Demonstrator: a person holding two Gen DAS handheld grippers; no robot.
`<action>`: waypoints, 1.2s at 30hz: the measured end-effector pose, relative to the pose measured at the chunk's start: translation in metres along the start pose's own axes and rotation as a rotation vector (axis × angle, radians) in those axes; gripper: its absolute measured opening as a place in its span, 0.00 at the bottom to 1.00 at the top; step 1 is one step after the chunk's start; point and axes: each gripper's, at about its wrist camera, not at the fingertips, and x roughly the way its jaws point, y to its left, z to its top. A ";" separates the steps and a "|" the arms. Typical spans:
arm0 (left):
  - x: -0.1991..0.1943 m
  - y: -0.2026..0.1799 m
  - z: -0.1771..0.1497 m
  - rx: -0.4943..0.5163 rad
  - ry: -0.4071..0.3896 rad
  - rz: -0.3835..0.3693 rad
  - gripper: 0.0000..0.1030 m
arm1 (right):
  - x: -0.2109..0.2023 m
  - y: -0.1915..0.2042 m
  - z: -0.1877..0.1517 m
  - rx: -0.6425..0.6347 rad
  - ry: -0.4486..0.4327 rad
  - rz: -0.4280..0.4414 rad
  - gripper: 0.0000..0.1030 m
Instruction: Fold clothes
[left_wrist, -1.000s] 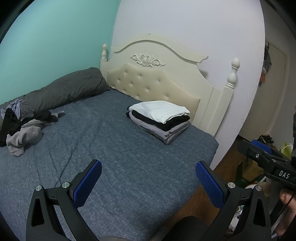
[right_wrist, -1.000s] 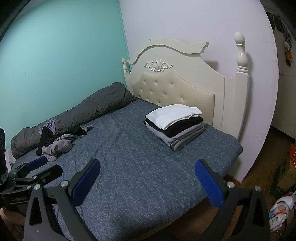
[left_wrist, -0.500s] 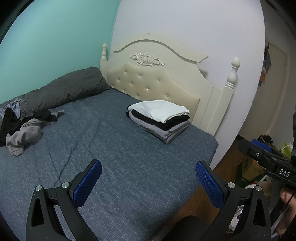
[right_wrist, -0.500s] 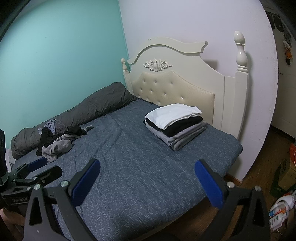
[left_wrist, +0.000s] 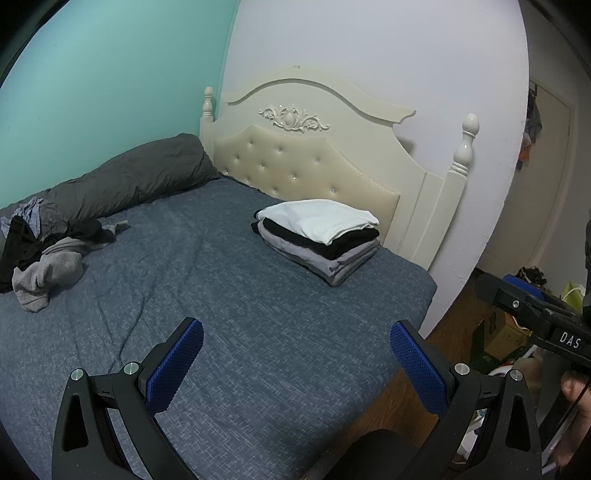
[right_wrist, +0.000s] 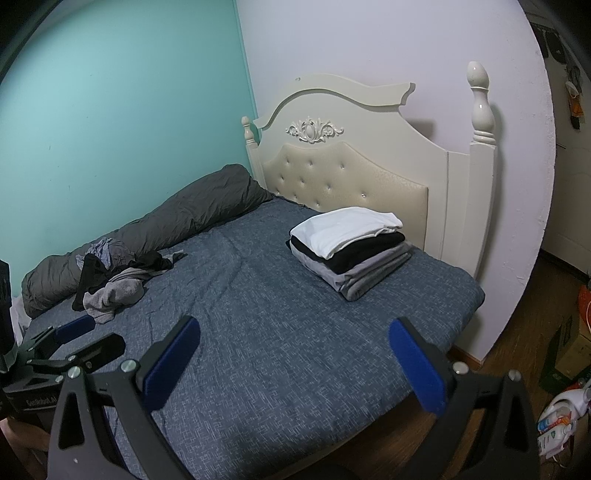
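Two grippers: my left gripper (left_wrist: 295, 369) and right gripper (right_wrist: 293, 363) spread wide, empty, above the bed (left_wrist: 258, 332).
Unfolded clothes (left_wrist: 44, 254): far left.
Folded stack (left_wrist: 317, 236): ahead, by the headboard (left_wrist: 295, 166).

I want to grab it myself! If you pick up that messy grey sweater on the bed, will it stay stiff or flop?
The grey sweater will probably flop and dangle; it already lies crumpled. It looks soft and light. The black clothes tangled on it may drag along.
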 end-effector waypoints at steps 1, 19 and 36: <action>0.000 0.000 0.000 0.001 0.000 0.001 1.00 | 0.000 0.000 0.000 0.000 0.000 0.000 1.00; 0.000 0.004 0.000 -0.010 -0.003 0.003 1.00 | 0.002 -0.001 0.001 0.007 0.003 0.003 1.00; 0.000 0.002 -0.001 -0.010 -0.010 0.010 1.00 | 0.000 0.001 -0.001 0.004 -0.003 -0.005 1.00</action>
